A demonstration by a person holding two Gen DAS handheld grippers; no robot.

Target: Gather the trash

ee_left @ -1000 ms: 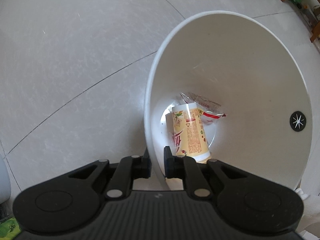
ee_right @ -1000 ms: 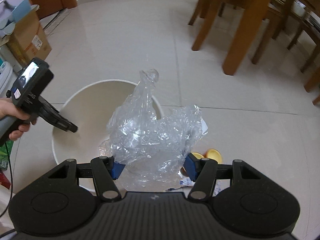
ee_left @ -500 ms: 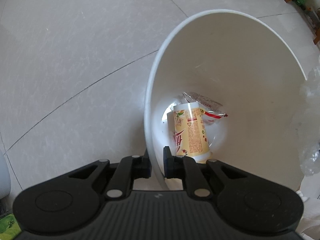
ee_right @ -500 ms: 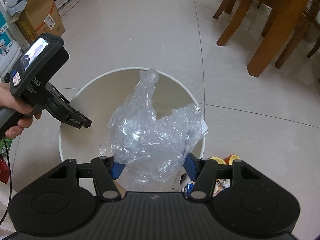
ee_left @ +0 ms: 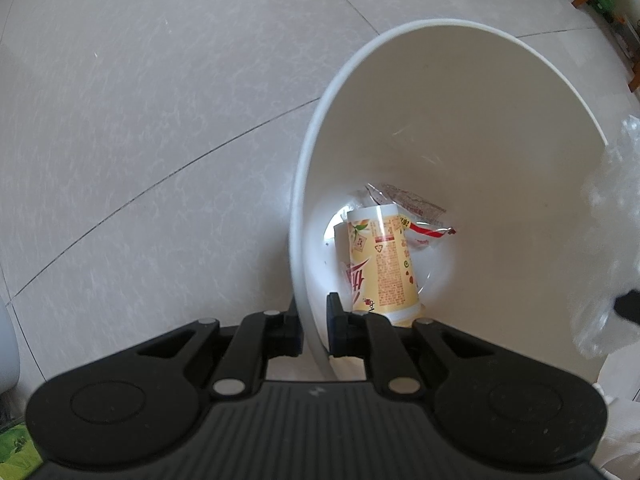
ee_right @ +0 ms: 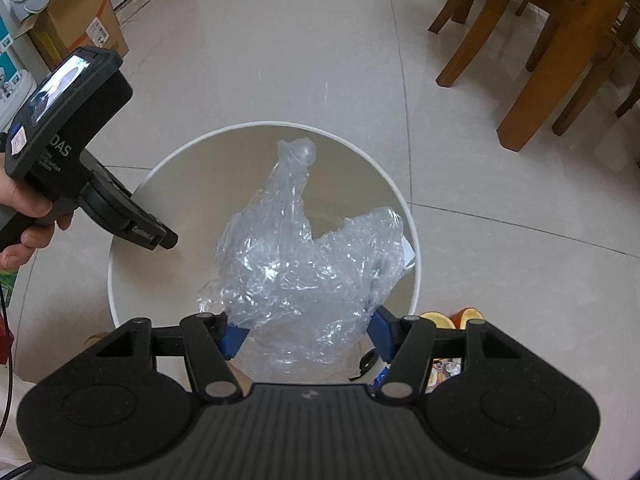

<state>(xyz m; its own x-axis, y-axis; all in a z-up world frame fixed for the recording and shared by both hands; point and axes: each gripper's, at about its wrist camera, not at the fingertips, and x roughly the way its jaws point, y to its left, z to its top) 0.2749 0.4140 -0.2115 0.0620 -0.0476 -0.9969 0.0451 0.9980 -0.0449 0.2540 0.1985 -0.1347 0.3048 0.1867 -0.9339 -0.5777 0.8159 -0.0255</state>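
My left gripper [ee_left: 313,320] is shut on the near rim of the white bin [ee_left: 460,120], one finger inside and one outside. At the bin's bottom lie a yellow paper cup [ee_left: 380,264] and a clear wrapper [ee_left: 416,204]. My right gripper [ee_right: 306,332] hangs over the bin [ee_right: 280,123]. A crumpled clear plastic bag [ee_right: 296,256] sits between its blue pads and touches both; its jaws are opening. The bag [ee_left: 612,240] shows blurred at the right edge of the left wrist view. In the right wrist view a hand [ee_right: 24,208] holds the left gripper [ee_right: 168,238] at the rim.
Orange peels [ee_right: 440,320] and small wrappers [ee_right: 444,372] lie on the pale tiled floor right of the bin. Wooden chair and table legs [ee_right: 520,80] stand at the far right. A cardboard box [ee_right: 80,20] sits at the far left.
My right gripper carried the plastic bag forward and down until it hangs over the bin's mouth. The bag now shows at the right edge of the left wrist view. The left gripper kept still.
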